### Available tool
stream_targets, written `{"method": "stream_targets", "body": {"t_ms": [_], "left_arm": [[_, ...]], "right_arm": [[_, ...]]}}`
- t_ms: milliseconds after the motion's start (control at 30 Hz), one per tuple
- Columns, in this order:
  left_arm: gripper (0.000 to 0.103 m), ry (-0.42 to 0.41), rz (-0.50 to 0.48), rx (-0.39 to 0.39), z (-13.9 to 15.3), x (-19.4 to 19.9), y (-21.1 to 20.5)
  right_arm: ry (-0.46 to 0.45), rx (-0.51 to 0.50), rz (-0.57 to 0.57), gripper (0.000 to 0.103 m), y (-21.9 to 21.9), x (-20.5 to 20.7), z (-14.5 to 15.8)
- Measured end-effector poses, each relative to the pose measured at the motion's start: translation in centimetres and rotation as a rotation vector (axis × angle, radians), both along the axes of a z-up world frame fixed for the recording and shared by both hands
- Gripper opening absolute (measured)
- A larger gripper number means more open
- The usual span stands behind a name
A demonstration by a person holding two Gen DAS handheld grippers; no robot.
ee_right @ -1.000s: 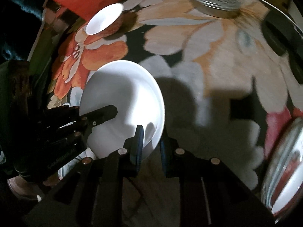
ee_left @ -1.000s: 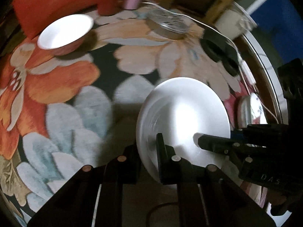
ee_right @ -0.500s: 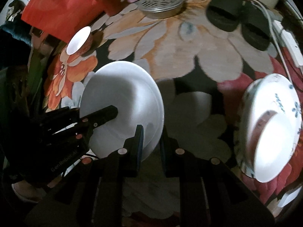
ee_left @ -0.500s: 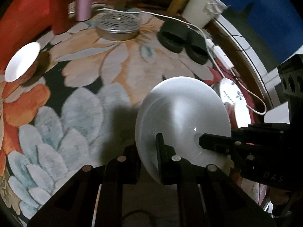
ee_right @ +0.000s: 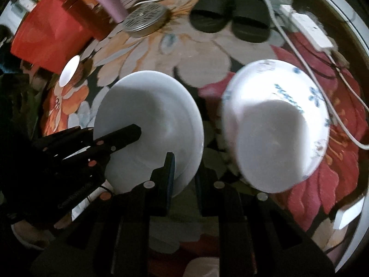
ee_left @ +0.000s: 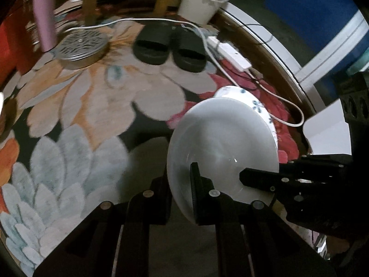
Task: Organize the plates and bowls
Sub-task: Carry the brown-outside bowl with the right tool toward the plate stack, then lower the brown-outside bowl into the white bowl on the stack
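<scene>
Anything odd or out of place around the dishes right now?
Nothing looks broken or spilled. Odd for a dish job: black slippers and a white cable lie on the flowered rug near the patterned plate. Both grippers hold the white plate by its rim, tilted.

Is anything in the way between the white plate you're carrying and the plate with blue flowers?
No. Between the white plate and the blue-flowered plate lies only bare carpet; the slippers sit farther back.

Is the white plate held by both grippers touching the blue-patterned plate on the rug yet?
Apart. In the right wrist view, a strip of rug shows between the white plate and the blue-patterned plate.
</scene>
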State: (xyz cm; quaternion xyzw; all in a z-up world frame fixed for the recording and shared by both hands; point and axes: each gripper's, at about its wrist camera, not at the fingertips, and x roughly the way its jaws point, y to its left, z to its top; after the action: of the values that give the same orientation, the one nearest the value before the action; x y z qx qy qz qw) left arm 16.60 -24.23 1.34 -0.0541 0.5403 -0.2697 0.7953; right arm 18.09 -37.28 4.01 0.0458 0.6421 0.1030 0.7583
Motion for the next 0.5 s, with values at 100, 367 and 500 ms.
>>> {"method": "stream_targets", "body": {"t_ms": [100, 367, 500], "left_arm": [[0.012, -0.001, -0.021, -0.004, 0.0, 0.2, -1.8], [0.012, 0.004, -0.075, -0.013, -0.2, 0.6, -6.3], [0.012, 0.007, -0.099, -0.017, -0.3, 0.7, -8.2]], "right_arm": [[-0.006, -0.009, -0.037, 0.017, -1.8, -0.3, 0.3], [-0.026, -0.028, -0.116, 0.017, -5.9, -0.6, 0.8], [-0.032, -0.040, -0.147, 0.017, -7.7, -0.5, 0.9]]}}
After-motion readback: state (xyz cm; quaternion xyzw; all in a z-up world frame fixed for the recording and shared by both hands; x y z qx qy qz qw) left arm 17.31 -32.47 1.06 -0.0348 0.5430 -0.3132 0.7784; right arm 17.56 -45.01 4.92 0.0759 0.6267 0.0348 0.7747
